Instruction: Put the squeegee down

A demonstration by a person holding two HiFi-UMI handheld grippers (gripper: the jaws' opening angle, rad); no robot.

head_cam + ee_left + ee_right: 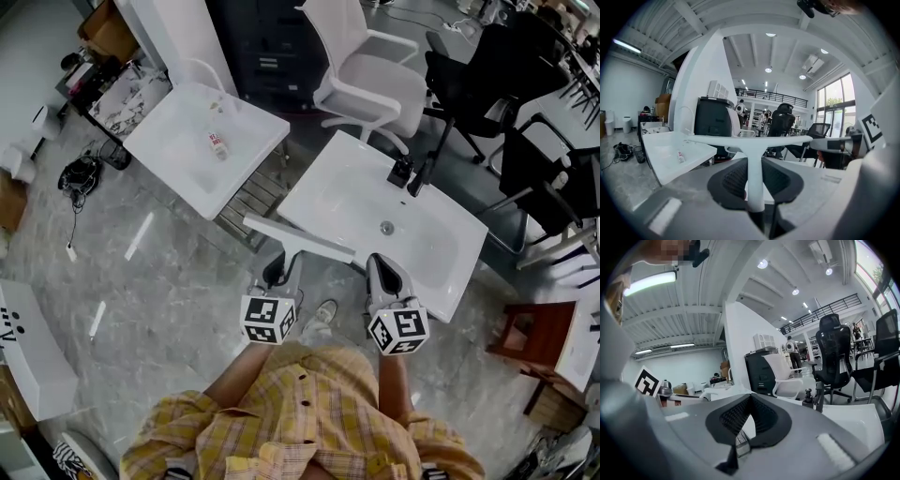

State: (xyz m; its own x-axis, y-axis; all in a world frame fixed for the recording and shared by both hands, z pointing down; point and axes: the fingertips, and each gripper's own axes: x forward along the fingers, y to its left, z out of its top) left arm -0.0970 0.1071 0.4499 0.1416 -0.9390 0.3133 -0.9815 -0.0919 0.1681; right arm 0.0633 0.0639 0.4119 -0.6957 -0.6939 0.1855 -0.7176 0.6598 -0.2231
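You are holding the squeegee [300, 239] in your left gripper [274, 270]. The jaws are clamping its white handle, and the long blade is sitting crosswise beyond the fingertips. In the head view the blade is lying across the near left corner of the white sink [347, 202] in front of you. It appears to be hanging in the air there rather than resting on the rim. Your right gripper [382, 272] is hovering over the sink's near edge, just to the right of the squeegee. Its fingertips are drawn together and nothing is sitting between them.

The putting-down step is not yet done, since the squeegee is fully in your grip. The next move likely calls for picking a flat spot on or beside the sink. You would then lower the squeegee until the blade and handle are both resting, and only then spread the left jaws. The black tap [405, 172] is standing at the sink's far edge, well apart from the blade.

No brand or readable wording is showing. The cubes [268, 319] on your grippers are carrying black-and-white square patterns, not letters. A small bottle [218, 144] is lying in a second basin [178, 159] to the far left of the sink, and its label is too small to read. A white box [28, 352] far to the sink's left is showing dark marks that are cut off at the picture edge.
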